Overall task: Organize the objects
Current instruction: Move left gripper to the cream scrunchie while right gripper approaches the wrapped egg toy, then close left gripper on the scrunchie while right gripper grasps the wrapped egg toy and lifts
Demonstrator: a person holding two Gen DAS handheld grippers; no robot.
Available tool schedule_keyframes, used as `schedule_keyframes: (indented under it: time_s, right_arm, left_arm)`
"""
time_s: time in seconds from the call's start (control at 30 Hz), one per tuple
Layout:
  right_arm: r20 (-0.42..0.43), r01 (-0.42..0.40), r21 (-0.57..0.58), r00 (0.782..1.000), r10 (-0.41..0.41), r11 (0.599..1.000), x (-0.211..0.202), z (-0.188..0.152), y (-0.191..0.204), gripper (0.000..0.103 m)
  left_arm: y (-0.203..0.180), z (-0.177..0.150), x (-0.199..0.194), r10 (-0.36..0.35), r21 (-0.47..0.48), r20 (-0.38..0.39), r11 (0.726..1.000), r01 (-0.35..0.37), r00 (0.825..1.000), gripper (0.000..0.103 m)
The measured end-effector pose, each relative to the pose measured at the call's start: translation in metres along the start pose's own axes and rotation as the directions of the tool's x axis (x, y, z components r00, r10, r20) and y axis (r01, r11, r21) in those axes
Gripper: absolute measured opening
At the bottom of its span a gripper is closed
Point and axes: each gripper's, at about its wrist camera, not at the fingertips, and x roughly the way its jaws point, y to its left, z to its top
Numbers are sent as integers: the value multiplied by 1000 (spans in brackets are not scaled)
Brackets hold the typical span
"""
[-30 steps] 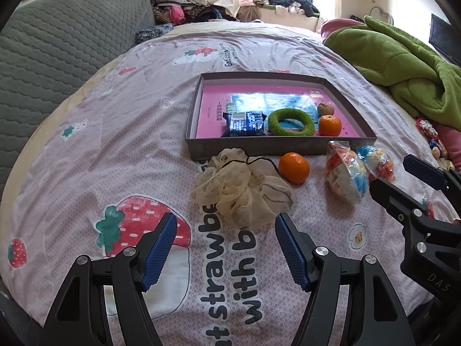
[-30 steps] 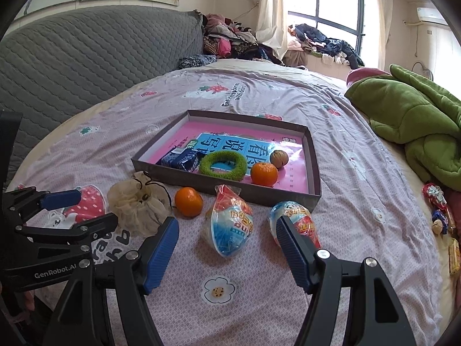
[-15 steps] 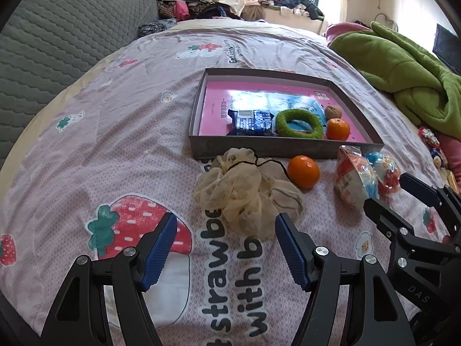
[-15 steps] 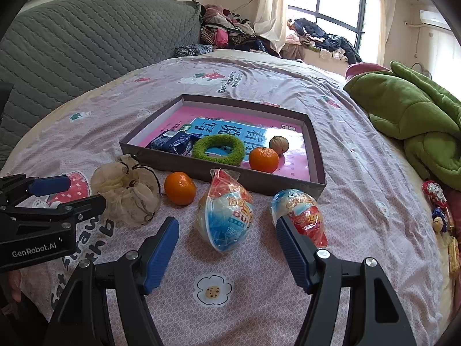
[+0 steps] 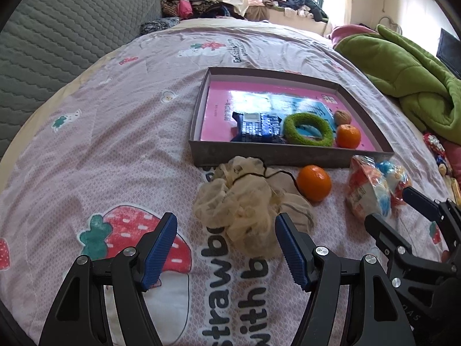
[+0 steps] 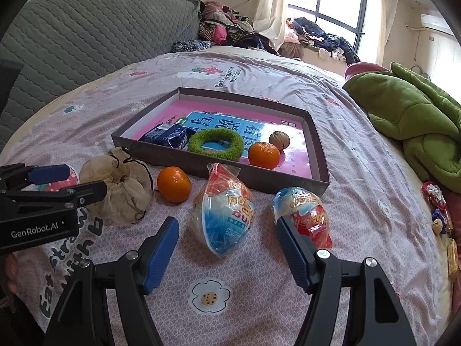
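Task state, judged from the layout: partly done. The shallow grey box [image 6: 314, 155] sat on the bed [image 6: 360, 132] at mid-distance and already held a blue packet [image 6: 167, 137] at its near left, a green ring [image 6: 216, 144] in the middle, one orange [image 6: 263, 155] and a walnut [image 6: 279, 140] toward the right, all lying on a pink and blue printed sheet.

Left outside, in a row along the box's near wall, from left to right:
- cream mesh pouch [image 5: 245, 201] with a black drawstring, touching or almost touching the wall
- second orange [image 5: 314, 183], just right of the pouch
- blue-and-orange snack bag [image 6: 223, 216]
- red-and-blue snack bag [image 6: 305, 210], near the box's near right corner

So four items appeared to be left, assuming the box was the target.

Left gripper [image 5: 226, 248]: pitched down toward the bedspread, jaws wide open and empty. The pouch lay just beyond the tips, lined up nearer the right-hand jaw than the centre. No contact visible.

Right gripper [image 6: 227, 245]: also pitched down, jaws open and empty. The blue-and-orange bag sat in the gap beyond the tips, roughly centred; the red-and-blue bag lay just behind the right-hand jaw tip, and whether it touched could not be told.

In the right wrist view the left gripper showed at the far left edge, over the pouch. A bit of a hand [image 6: 10, 271] showed below it.

Judgement: both grippers looked set for a pick, left on the pouch, right on the blue-and-orange bag. The pouch was soft and likely to bunch.
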Motion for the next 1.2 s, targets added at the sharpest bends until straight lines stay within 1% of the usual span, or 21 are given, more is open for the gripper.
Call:
schedule_keyframes:
  time_s: [0.2, 0.47, 0.63, 0.73, 0.87, 0.93, 1.0, 1.03, 1.13, 1.17, 1.2]
  right_arm:
    - [-11, 38, -15, 999, -38, 999, 13, 2, 4, 70]
    - [-1, 80, -52, 997, -81, 995, 25, 3, 13, 69]
    - [8, 76, -61, 997, -75, 995, 31, 5, 16, 69]
    - [-10, 64, -82, 998, -65, 995, 38, 5, 20, 69]
    - [-17, 80, -81, 997, -82, 993, 43, 5, 22, 69]
    - [-21, 77, -62, 997, -79, 995, 45, 7, 19, 68]
    - [-28, 82, -58, 996, -84, 995, 47, 8, 18, 57]
    - [-34, 80, -53, 996, -82, 995, 49, 8, 18, 55]
    - [-38, 99, -65, 994, -102, 993, 53, 10, 22, 53]
    - [-38, 104, -72, 994, -107, 992, 54, 11, 23, 52]
    - [-38, 107, -78, 993, -110, 991, 54, 11, 25, 52]
  left_arm:
    - [4, 5, 16, 10, -13, -18, 1000, -10, 1000, 72]
    - [4, 9, 39, 35, 5, -30, 999, -34, 999, 72]
    - [4, 13, 51, 36, 9, -42, 999, -35, 998, 72]
    - [4, 14, 56, 35, 13, -41, 999, -35, 999, 72]
    - [4, 16, 59, 43, 25, -31, 999, -43, 999, 72]
    - [3, 15, 60, 50, 36, -27, 998, -49, 998, 72]
    - [2, 16, 61, 50, 39, -22, 998, -49, 999, 72]
    - [2, 16, 61, 48, 39, -21, 998, -47, 999, 72]
    - [3, 16, 62, 40, 36, -18, 999, -39, 999, 71]
    - [4, 17, 62, 39, 32, -16, 999, -38, 999, 69]
    - [4, 17, 61, 34, 30, -11, 999, -34, 999, 64]
